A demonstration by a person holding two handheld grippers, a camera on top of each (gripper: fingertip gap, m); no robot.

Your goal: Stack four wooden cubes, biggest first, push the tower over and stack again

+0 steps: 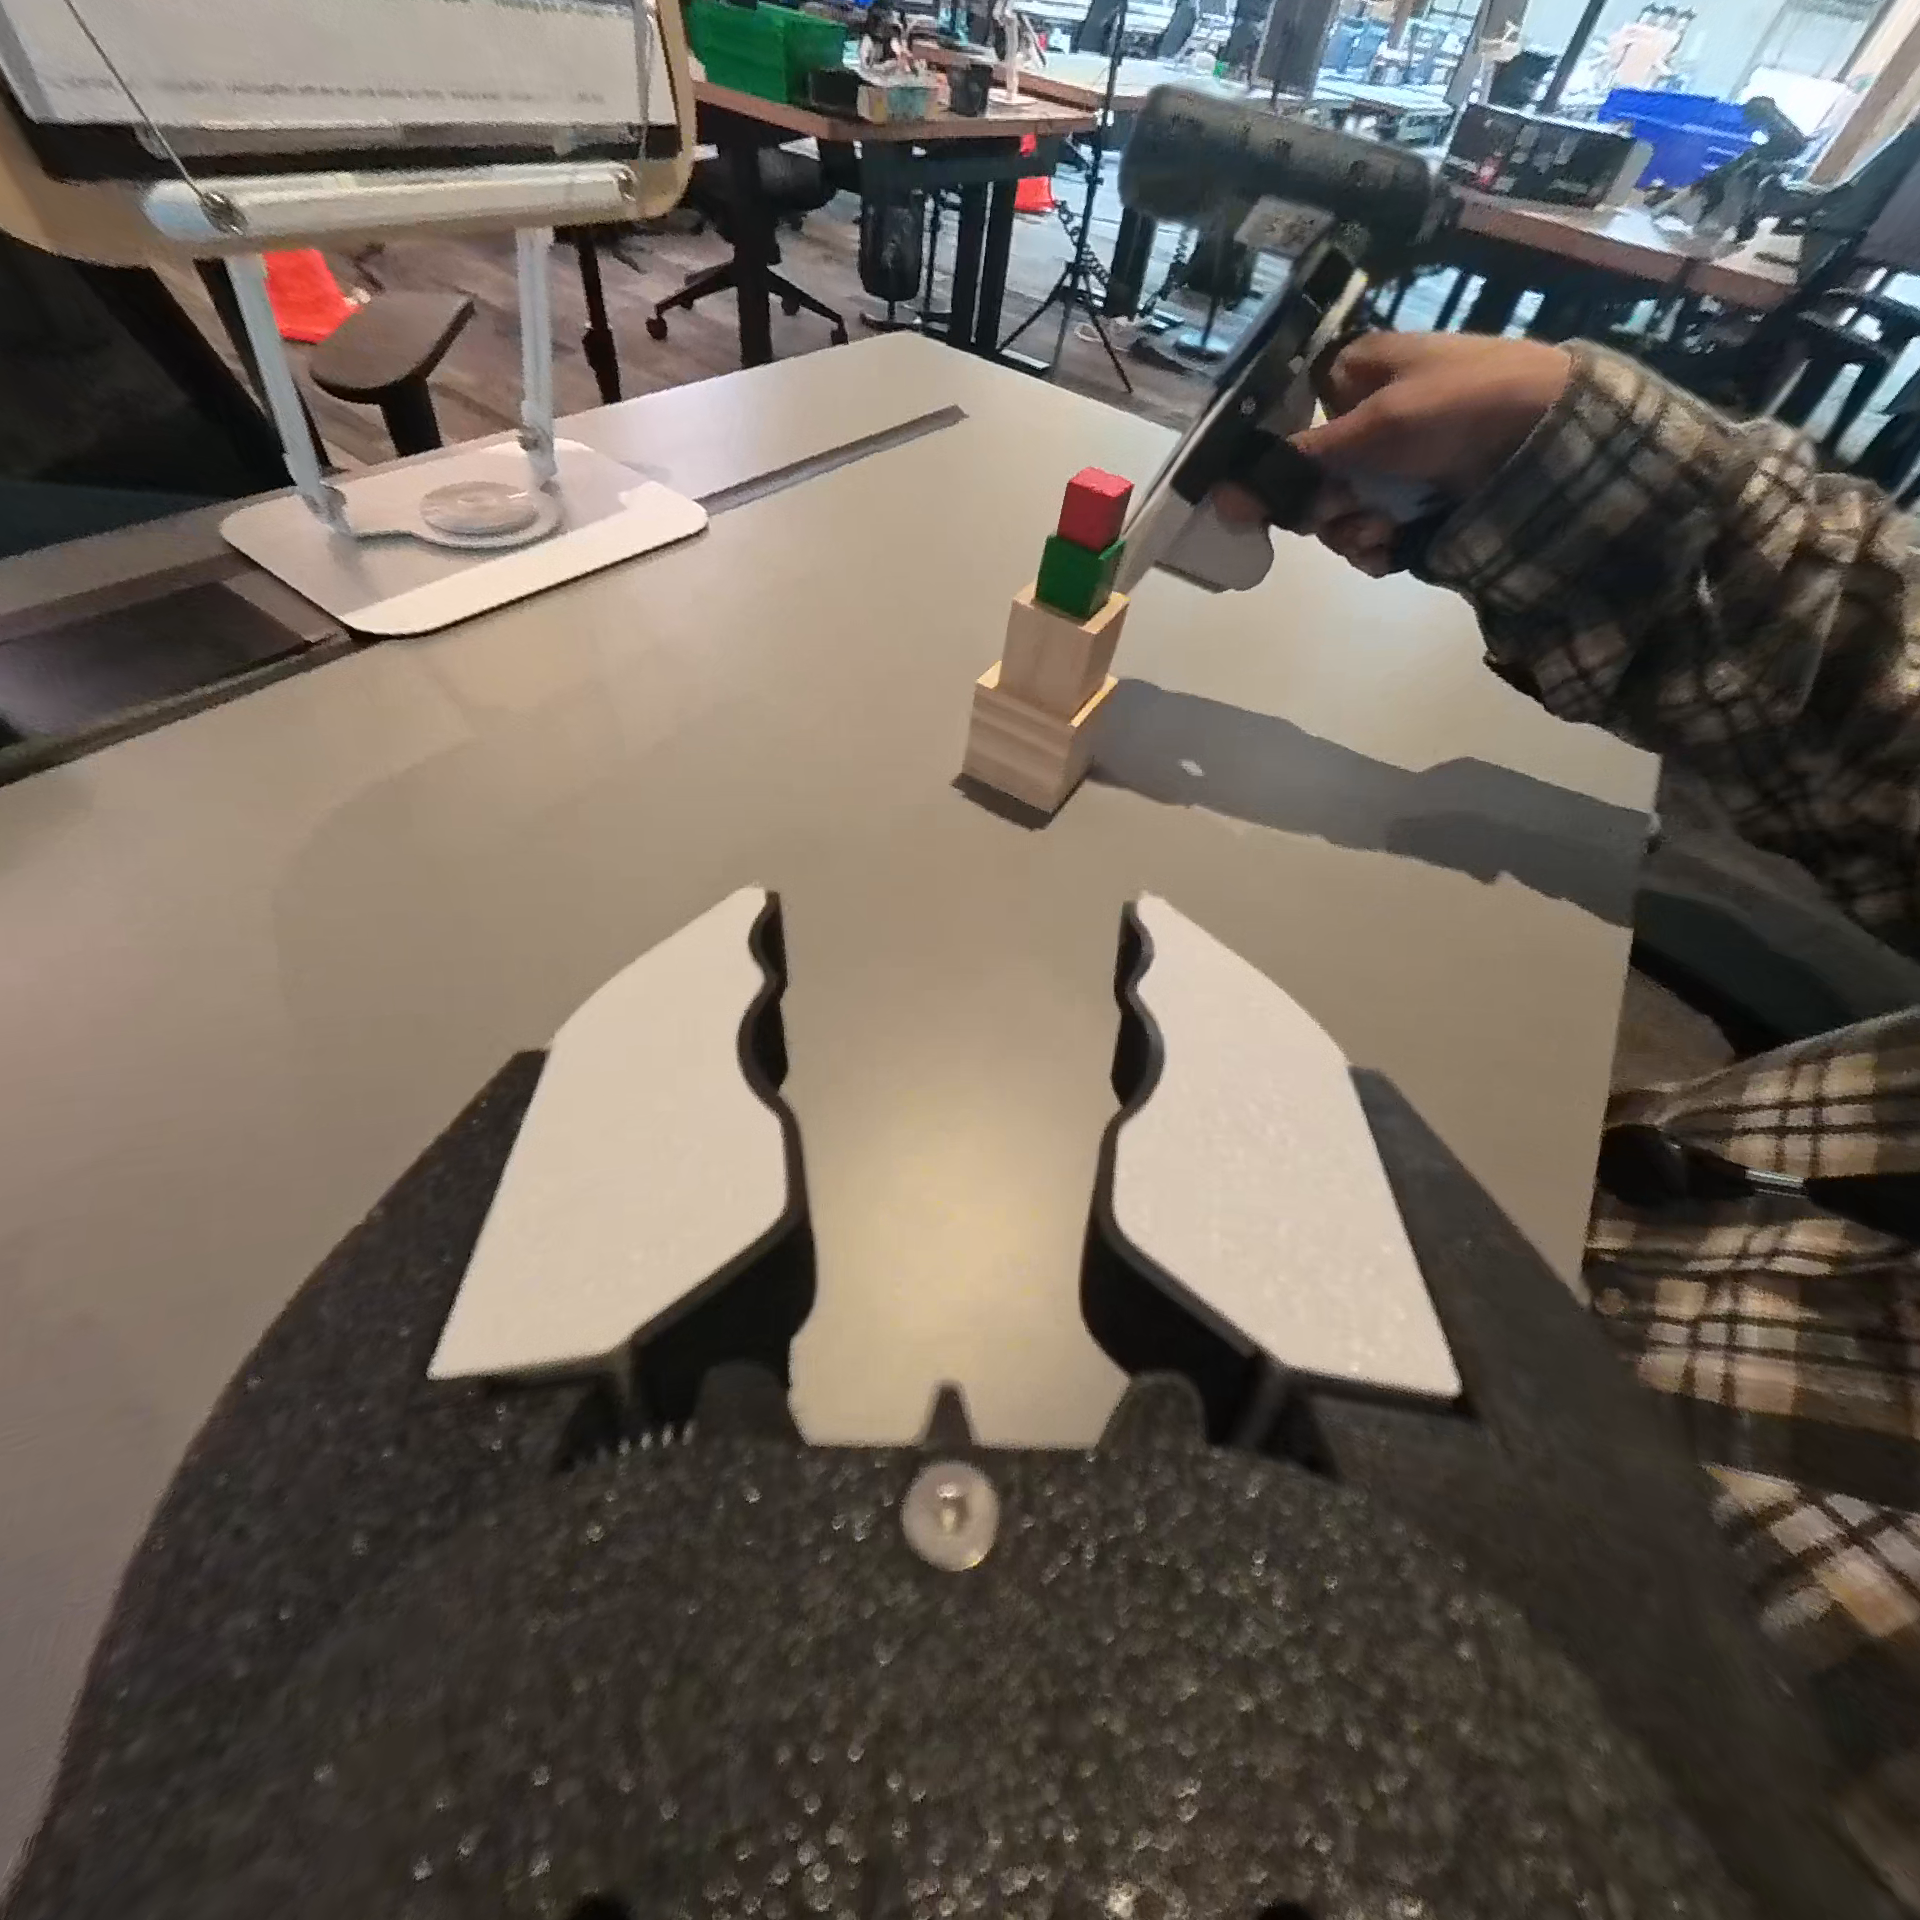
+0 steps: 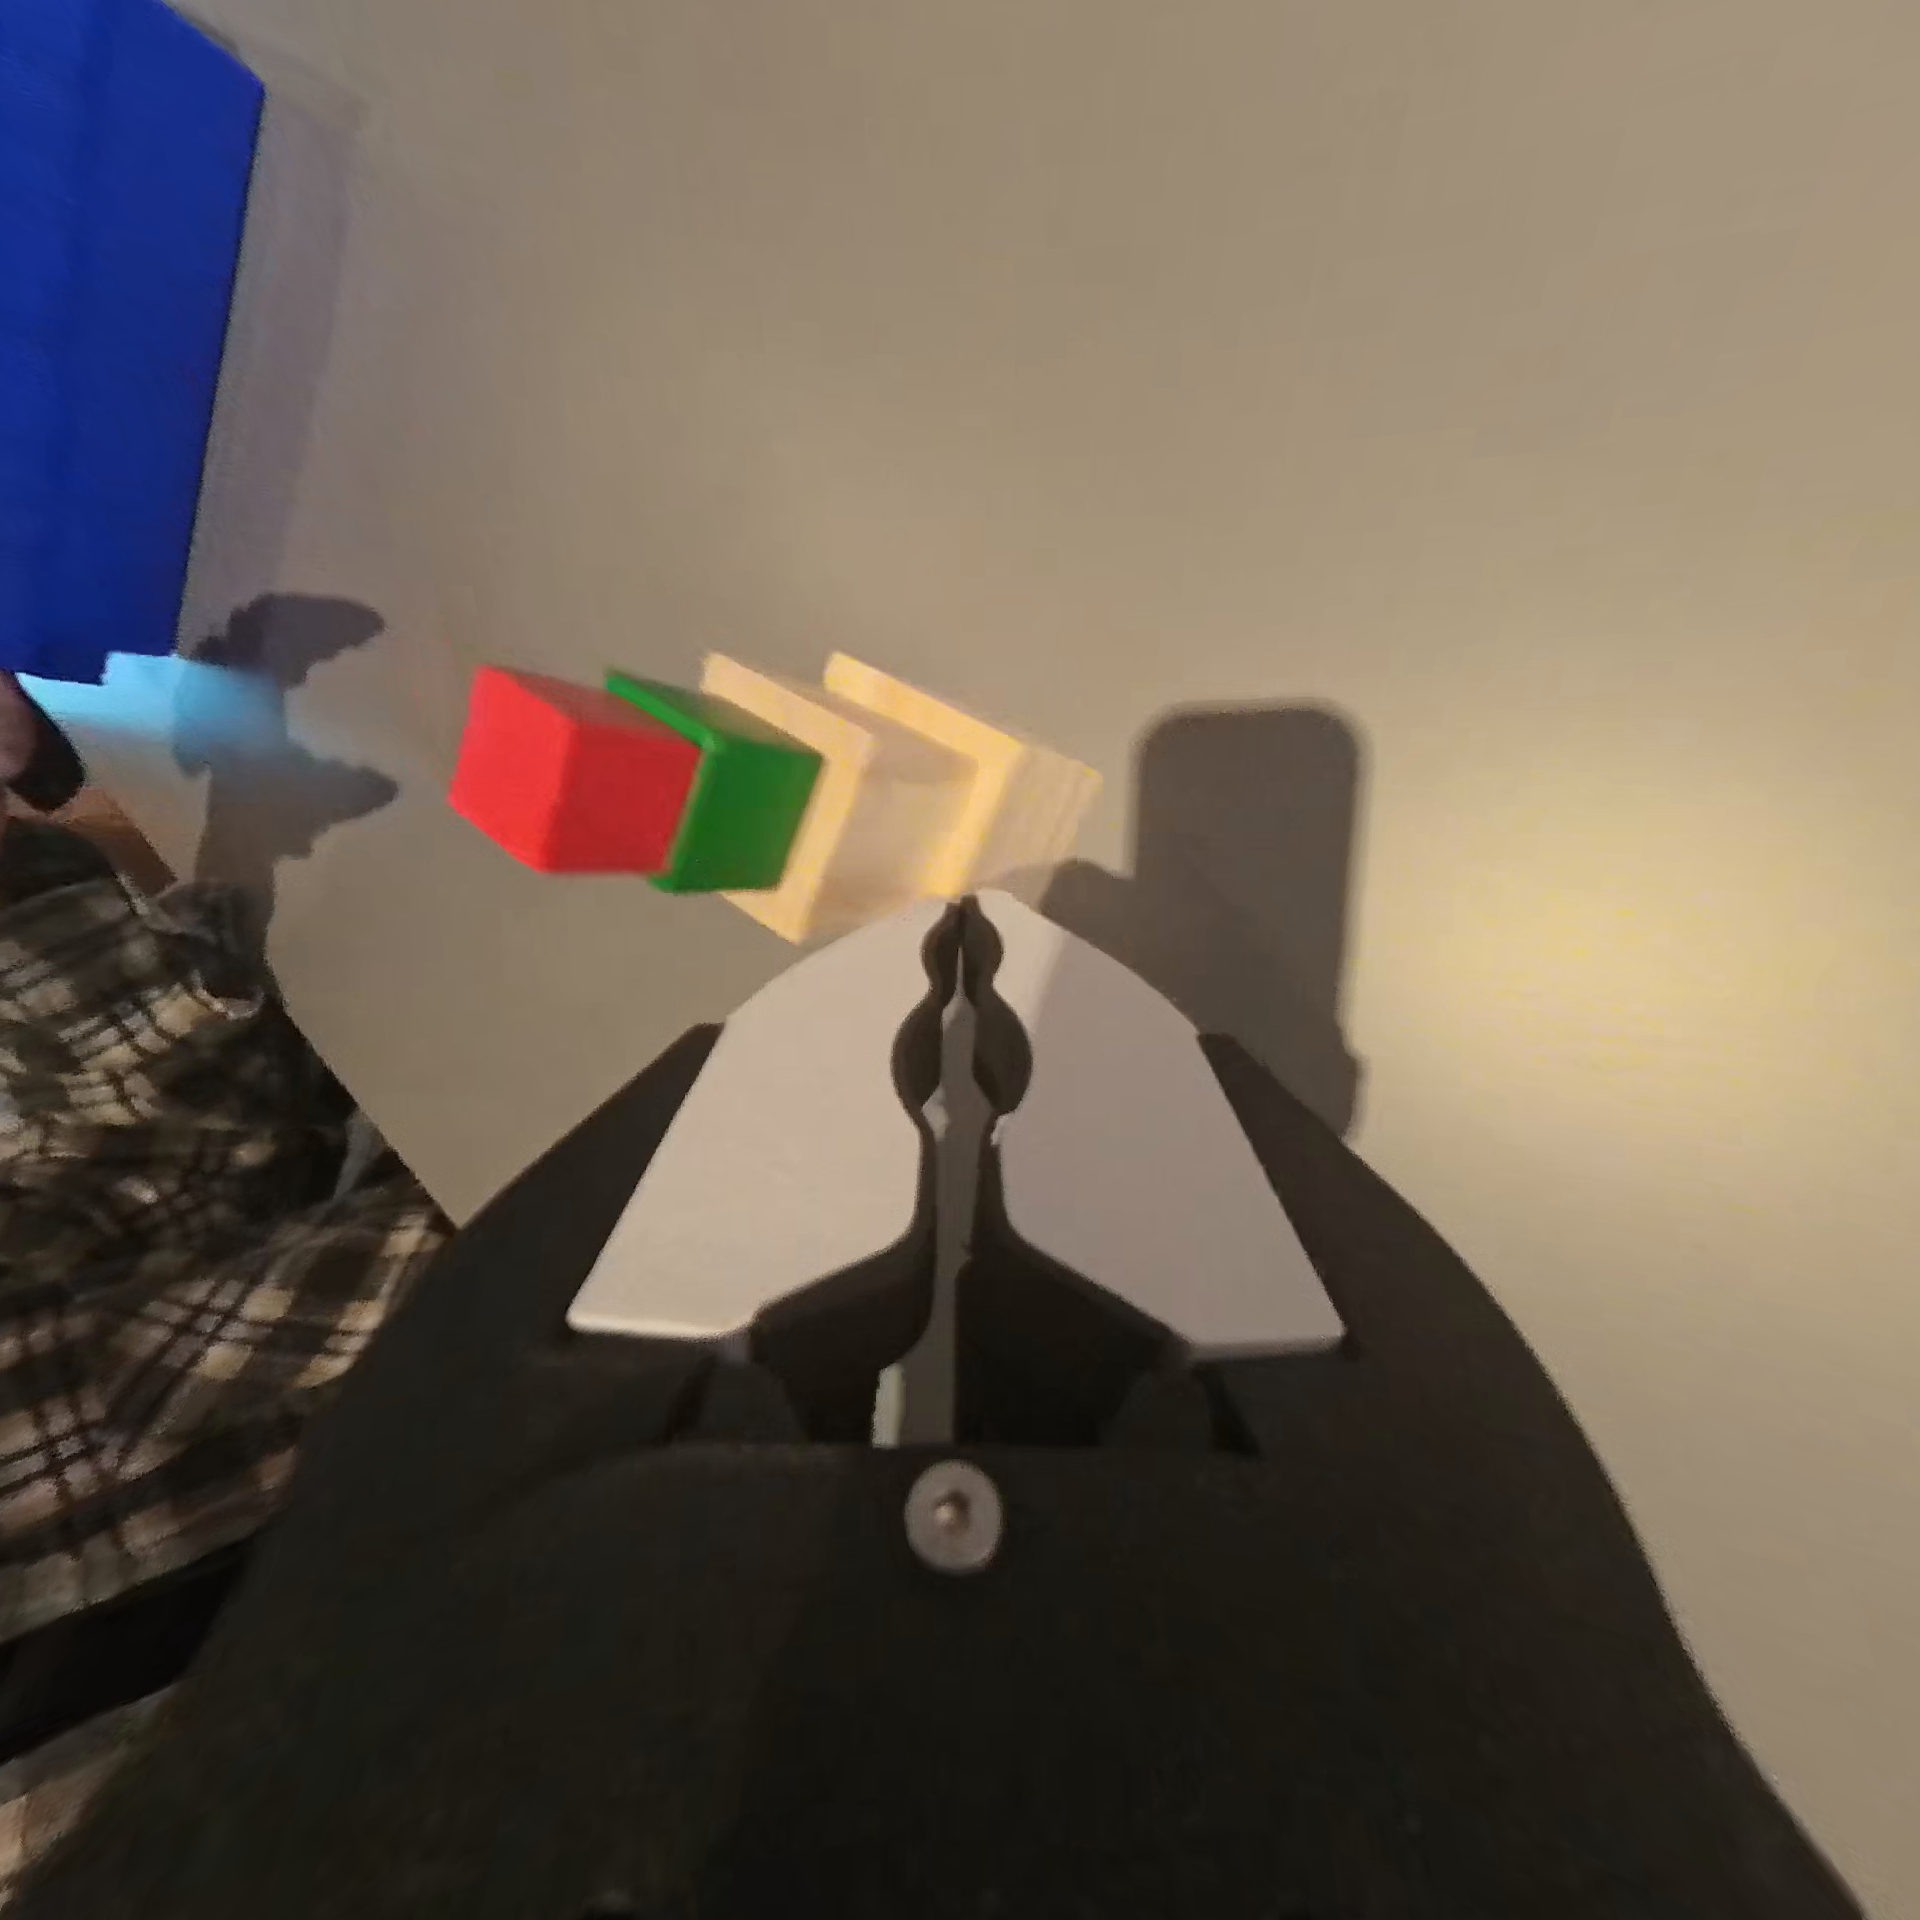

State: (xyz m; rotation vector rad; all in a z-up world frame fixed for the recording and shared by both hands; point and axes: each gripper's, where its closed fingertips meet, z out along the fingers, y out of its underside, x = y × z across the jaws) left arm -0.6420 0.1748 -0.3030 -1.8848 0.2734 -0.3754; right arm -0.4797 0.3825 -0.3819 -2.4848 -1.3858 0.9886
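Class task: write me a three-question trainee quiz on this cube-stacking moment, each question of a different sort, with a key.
1. True or false: the red cube tops the tower.
2. Which cube sits directly under the green cube? A) smaller plain wooden cube B) larger plain wooden cube C) red cube
3. Fill in: the left gripper is ____, while the right gripper is shut beside the tower.

Key: 1 true; 2 A; 3 open.

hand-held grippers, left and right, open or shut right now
Left hand-held gripper: open, holding nothing.
Right hand-held gripper: shut, empty, tips at the cube tower.
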